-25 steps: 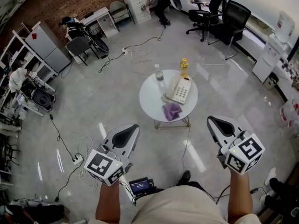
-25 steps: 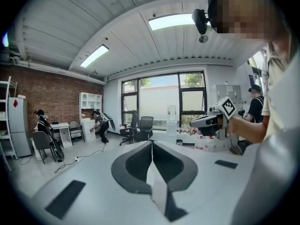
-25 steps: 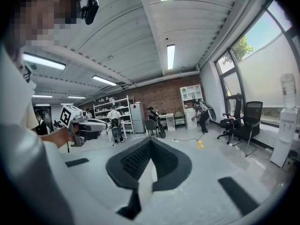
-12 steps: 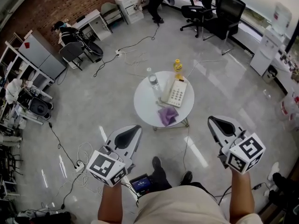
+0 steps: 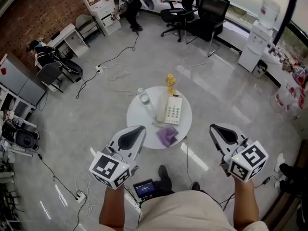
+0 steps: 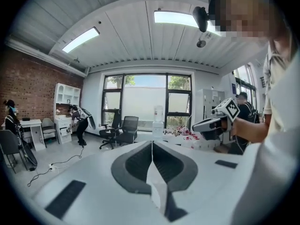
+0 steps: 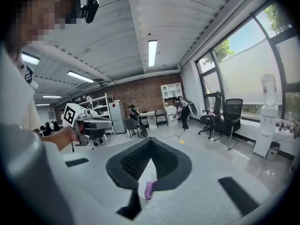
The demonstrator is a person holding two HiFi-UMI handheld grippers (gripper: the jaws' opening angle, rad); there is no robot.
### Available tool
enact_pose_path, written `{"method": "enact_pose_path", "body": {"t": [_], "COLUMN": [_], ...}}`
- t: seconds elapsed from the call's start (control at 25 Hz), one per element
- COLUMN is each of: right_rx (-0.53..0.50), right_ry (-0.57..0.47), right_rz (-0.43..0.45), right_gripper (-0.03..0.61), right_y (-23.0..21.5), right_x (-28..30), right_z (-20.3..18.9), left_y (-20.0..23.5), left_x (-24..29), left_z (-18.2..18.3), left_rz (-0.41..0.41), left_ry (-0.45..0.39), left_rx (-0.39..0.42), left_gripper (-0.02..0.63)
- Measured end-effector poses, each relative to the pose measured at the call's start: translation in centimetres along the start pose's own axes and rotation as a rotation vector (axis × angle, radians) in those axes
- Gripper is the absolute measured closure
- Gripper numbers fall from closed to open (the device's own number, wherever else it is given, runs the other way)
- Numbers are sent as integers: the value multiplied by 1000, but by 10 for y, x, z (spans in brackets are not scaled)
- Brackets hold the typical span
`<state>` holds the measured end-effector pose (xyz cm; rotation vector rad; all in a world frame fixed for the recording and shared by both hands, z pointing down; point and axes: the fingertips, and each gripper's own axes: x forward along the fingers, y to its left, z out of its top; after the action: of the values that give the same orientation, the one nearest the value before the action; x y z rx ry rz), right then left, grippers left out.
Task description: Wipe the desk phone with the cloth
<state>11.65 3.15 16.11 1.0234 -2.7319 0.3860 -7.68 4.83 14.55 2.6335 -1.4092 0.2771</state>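
Grey polished floor (image 5: 96,109) fills most of the head view, and we see open room on every side of the round white table (image 5: 137,118) at centre frame. On it the desk phone (image 5: 170,109) lies just right of the middle. The purple cloth (image 5: 167,136) sits crumpled below the phone, close to the table's lower rim. A water bottle (image 5: 143,98) stands near the left edge and a yellow bottle (image 5: 170,81) near the upper edge.

We hold the left gripper (image 5: 138,131) at lower left and the right gripper (image 5: 216,130) at lower right. Both are apart from the table and flank its lower rim. Loose cables (image 5: 118,73) trail across the floor at upper left, and office chairs (image 5: 207,13) stand at the top, well away.

In the left gripper view we see the jaws pressed together along one seam, with nothing between them.

In the right gripper view the jaws also meet, empty. A sliver of purple and white shows in the notch under them, beyond the gripper.
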Motion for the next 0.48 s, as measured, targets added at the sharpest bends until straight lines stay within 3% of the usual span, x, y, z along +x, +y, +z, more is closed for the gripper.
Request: {"method": "enact_pose_path", "body": {"t": [0.48], "right_rx": [8], "right_ry": [23], "right_rz": [-70], "right_gripper": [586], "right_y": [2], "right_x": [82], "right_z": [14], "left_y": [73], "left_x": [47], "left_z": [-10], "left_rz": [-144], "left_ry": [22], "left_rx": [16], "left_gripper": [604]}}
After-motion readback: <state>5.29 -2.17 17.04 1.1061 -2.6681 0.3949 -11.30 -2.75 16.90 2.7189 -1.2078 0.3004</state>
